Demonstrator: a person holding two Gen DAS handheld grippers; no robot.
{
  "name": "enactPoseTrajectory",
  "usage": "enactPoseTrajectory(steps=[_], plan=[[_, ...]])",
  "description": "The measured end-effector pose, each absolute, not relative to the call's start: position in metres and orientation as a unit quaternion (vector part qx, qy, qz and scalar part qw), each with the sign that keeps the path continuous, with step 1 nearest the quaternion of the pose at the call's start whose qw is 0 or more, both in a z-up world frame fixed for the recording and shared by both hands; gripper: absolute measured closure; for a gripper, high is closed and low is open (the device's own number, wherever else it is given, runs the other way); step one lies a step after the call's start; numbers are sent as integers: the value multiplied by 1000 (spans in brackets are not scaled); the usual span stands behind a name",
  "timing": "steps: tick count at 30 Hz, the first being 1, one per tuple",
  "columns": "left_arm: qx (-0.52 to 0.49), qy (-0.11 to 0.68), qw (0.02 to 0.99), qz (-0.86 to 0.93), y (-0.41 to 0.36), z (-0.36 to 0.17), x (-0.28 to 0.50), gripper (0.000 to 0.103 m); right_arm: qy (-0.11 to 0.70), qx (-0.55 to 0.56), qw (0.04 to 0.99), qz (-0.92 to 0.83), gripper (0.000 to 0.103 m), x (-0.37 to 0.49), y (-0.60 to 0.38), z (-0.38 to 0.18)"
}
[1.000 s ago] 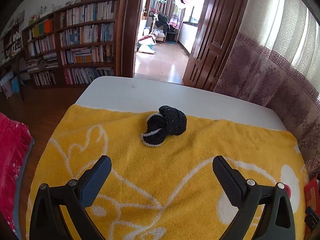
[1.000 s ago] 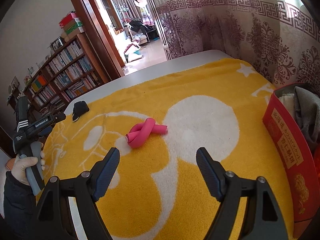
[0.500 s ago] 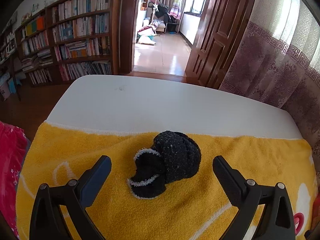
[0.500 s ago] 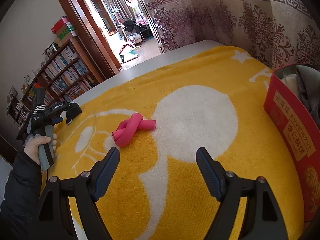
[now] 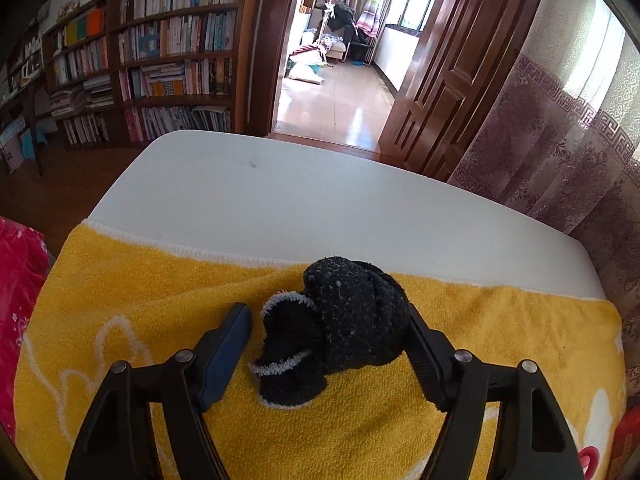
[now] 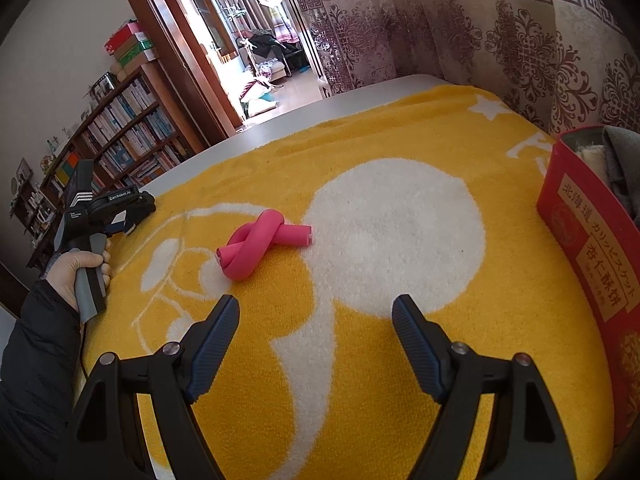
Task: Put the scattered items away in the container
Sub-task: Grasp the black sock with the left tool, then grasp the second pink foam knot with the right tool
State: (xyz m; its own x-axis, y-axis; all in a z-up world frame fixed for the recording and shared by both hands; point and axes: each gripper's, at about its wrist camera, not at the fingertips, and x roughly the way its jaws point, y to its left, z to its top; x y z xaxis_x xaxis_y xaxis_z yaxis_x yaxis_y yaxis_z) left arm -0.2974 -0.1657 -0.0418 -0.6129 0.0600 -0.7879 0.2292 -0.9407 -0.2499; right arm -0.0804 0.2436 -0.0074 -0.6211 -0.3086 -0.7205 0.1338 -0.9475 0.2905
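Observation:
A black rolled sock bundle with white trim (image 5: 340,328) lies on the yellow towel (image 5: 120,288) near its far edge. My left gripper (image 5: 326,334) is around it, jaws narrowed; the right finger touches the bundle, the left finger (image 5: 230,340) stands just beside it. In the right wrist view the left gripper (image 6: 120,204) shows at the far left, over the sock. A pink knotted foam roll (image 6: 262,242) lies mid-towel. My right gripper (image 6: 316,320) is open and empty, short of the pink roll. A red box (image 6: 588,240) with clothes stands at the right.
The white table (image 5: 280,200) extends beyond the towel's far edge. A patterned curtain (image 6: 500,40) hangs behind the table. A bookshelf (image 5: 140,60) and an open doorway (image 5: 340,60) lie beyond. A red cloth (image 5: 16,280) sits at the left.
My left gripper moved forward onto the black sock bundle and its jaws narrowed around it. My right gripper stayed open and the view shifted slightly toward the pink roll.

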Motion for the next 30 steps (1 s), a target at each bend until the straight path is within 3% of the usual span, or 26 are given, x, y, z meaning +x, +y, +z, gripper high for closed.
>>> enactPoseTrajectory(steps=[14, 25, 30], plan=[[399, 198, -11, -895, -160, 6, -213, 41, -122, 421, 114, -892, 21, -82, 252, -11], [394, 163, -68, -902, -130, 20, -134, 41, -142, 445, 136, -873, 22, -99, 233, 6], [388, 152, -86, -905, -120, 21, -118, 40, -156, 490, 145, -845, 35, -126, 212, -6]])
